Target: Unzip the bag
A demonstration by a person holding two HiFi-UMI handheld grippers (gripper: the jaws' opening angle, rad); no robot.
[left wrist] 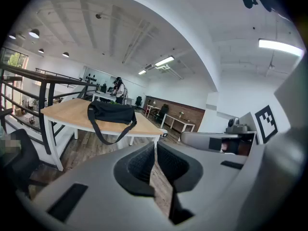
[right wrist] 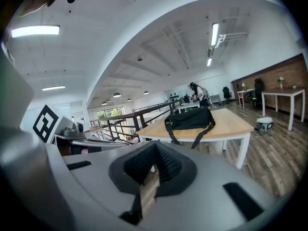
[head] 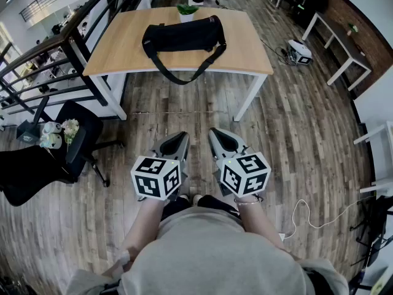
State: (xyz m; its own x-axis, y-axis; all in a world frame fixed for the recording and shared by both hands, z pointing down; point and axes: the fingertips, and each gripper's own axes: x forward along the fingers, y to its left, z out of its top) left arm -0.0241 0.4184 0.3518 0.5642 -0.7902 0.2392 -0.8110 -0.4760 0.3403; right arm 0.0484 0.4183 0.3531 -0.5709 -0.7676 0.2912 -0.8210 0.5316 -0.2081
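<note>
A black duffel bag (head: 183, 37) lies on its side on the wooden table (head: 245, 48), its strap hanging over the near edge. It looks zipped closed. I stand a few steps back from the table. My left gripper (head: 183, 135) and right gripper (head: 213, 131) are held side by side at waist height, pointing at the table, far from the bag. Both are shut with nothing between the jaws. In the left gripper view the bag (left wrist: 111, 113) shows beyond the closed left gripper (left wrist: 155, 146). In the right gripper view the bag (right wrist: 190, 118) shows past the closed right gripper (right wrist: 154, 146).
A black office chair (head: 37, 165) stands at my left, next to a black railing (head: 61, 48). A potted plant (head: 187, 11) sits behind the bag. White desks (head: 344, 42) and a small white device (head: 299, 51) are at the right. A white cable (head: 307, 214) lies on the floor.
</note>
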